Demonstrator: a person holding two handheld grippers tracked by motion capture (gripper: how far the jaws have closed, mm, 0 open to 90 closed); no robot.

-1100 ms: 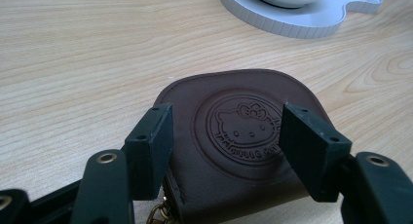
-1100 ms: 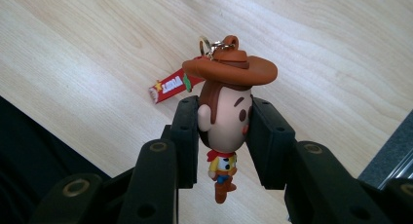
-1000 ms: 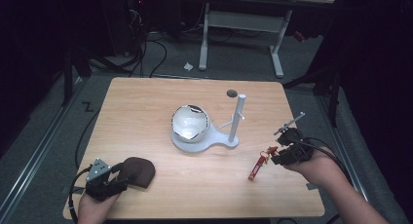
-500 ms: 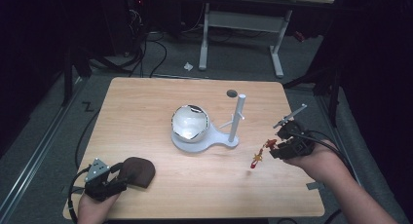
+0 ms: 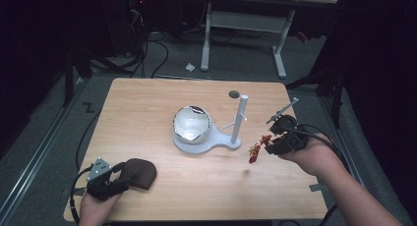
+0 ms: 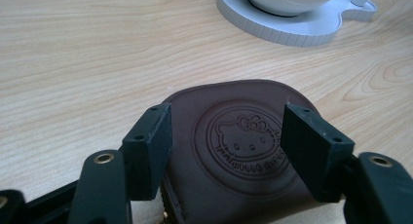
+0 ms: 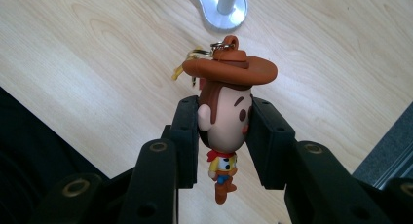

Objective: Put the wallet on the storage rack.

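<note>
A small cowboy figure keychain (image 7: 224,112) with a brown hat hangs in the air, my right gripper (image 7: 224,118) shut on its head. From above, the figure (image 5: 255,151) is right of the white stand and my right gripper (image 5: 268,143) is above the table's right side. A brown leather pouch (image 6: 234,146) stamped with a cat face lies flat on the table. My left gripper (image 6: 226,131) stands open over the pouch's near end, with the pouch running under both pads. In the high view the pouch (image 5: 141,172) and my left gripper (image 5: 123,180) are at the front left corner.
A white stand (image 5: 216,142) at the table's middle carries a shiny round bowl (image 5: 192,123) and an upright post (image 5: 240,115) with side pegs. A small dark disc (image 5: 234,94) lies near the far edge. Cables and desk legs are on the floor beyond.
My right hand has lifted the cowboy figure higher and carried it a little farther in toward the stand. The left hand and the pouch have stayed where they were.
</note>
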